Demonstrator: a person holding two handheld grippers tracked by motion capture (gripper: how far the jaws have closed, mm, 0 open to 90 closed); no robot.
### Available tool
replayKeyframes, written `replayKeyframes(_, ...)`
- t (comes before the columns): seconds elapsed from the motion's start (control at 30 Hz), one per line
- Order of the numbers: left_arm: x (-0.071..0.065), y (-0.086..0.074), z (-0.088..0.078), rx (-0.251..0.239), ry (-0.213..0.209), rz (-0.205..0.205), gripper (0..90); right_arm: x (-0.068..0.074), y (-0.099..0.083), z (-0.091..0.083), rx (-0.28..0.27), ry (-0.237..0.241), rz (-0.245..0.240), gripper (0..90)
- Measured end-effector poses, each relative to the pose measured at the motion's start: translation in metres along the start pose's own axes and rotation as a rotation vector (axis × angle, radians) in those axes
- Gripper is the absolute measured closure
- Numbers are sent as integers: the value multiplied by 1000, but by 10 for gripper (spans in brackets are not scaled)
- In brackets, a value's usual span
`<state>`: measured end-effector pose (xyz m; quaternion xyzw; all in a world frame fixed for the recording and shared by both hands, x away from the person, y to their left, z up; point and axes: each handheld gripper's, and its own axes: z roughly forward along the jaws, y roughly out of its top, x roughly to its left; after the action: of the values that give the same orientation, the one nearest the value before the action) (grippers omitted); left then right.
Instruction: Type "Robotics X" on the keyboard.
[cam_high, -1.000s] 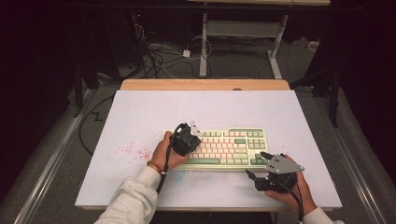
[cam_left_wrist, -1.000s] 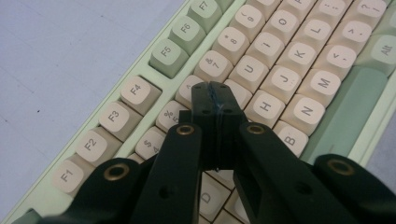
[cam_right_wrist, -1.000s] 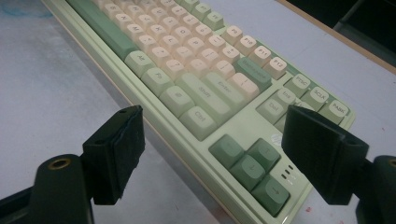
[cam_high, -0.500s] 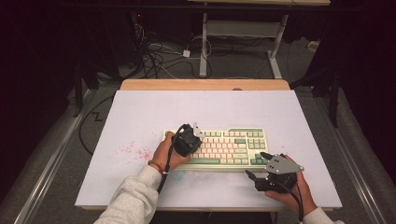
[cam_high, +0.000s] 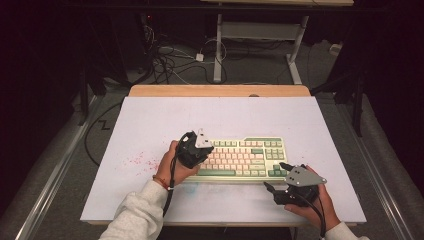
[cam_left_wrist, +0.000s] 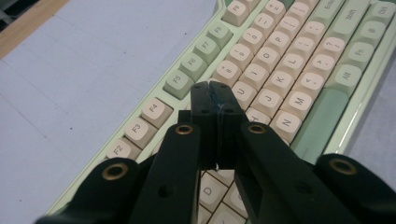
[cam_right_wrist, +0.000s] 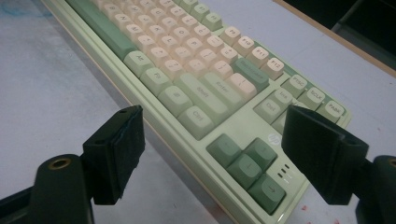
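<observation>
keyboard: pale-green plastic keyboard (cam_high: 242, 159) with cream keys, long axis across the counter (cam_high: 150, 125)
left gripper (cam_left_wrist: 215, 95): jaws pinched together, empty, tips right over the middle letter keys
right gripper (cam_right_wrist: 210, 154): jaws wide apart, empty, off the arrow-key corner

My left gripper (cam_left_wrist: 215, 100) hides the keyboard's (cam_left_wrist: 299, 60) middle keys; its far end runs off frame.

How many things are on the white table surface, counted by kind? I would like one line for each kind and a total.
Keyboard: 1
Grippers held in the hands: 2, the left gripper shut above the keys, the right gripper open at the keyboard's near right corner
Total: 3
</observation>
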<state>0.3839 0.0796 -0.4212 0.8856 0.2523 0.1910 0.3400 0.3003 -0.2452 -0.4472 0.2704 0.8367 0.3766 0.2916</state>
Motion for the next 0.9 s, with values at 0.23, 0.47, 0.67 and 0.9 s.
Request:
replayKeyframes(0.23,0,-8,-11,-18,18,18,853,-1,0,0,-3,-4,3,216)
replayKeyframes(0.47,1,-18,-19,-28,38,36,834,-2,0,-1,-5,-5,4,216)
replayKeyframes(0.67,0,-24,-25,-45,51,55,807,-3,0,-1,-6,-5,8,216)
replayKeyframes(0.9,0,-33,-33,-73,58,64,726,-3,0,-2,-4,-8,11,216)
